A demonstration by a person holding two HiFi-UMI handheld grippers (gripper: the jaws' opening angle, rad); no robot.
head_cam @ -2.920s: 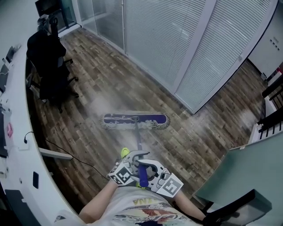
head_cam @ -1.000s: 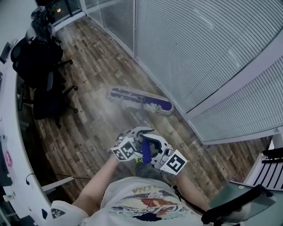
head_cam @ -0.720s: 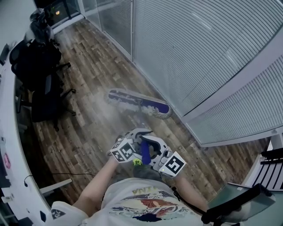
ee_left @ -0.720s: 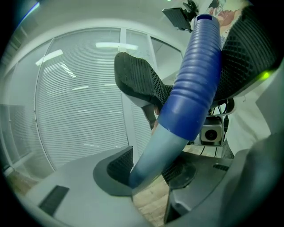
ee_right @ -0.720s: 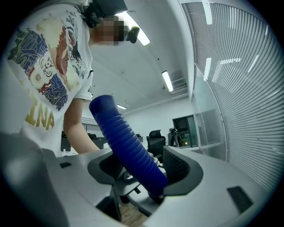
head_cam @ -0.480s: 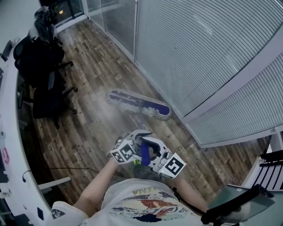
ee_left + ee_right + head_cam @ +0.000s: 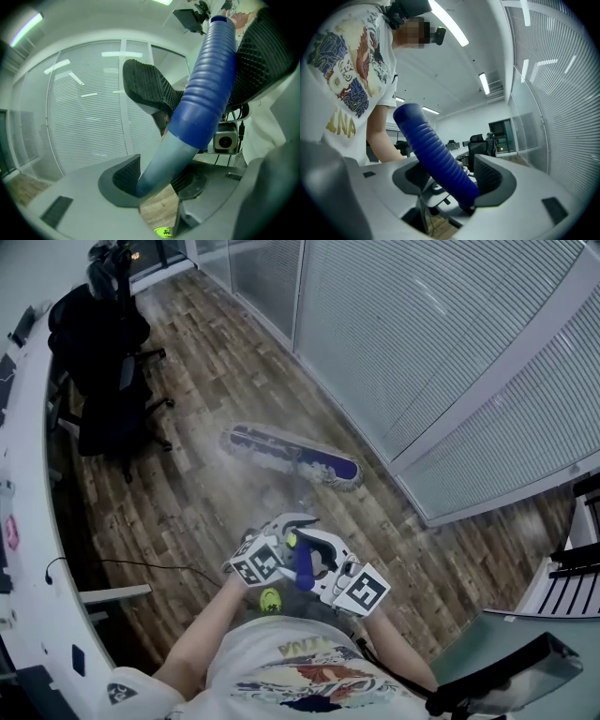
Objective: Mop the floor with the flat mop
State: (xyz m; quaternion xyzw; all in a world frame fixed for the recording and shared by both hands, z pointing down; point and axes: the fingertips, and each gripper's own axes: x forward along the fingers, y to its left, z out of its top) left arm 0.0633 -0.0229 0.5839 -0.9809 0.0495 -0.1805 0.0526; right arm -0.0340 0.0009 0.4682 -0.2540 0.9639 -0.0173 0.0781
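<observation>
- Head view: the flat mop rests head-down on the wooden floor, its right end near the blinds-covered glass wall.
- The left claw is closed around the mop handle, jaws held fairly wide by it.
- The right claw clamps the handle's blue ribbed sleeve, just beside the left claw.

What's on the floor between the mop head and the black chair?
Nothing: in the head view, only bare wood floor separates the mop head and the chair.
</observation>
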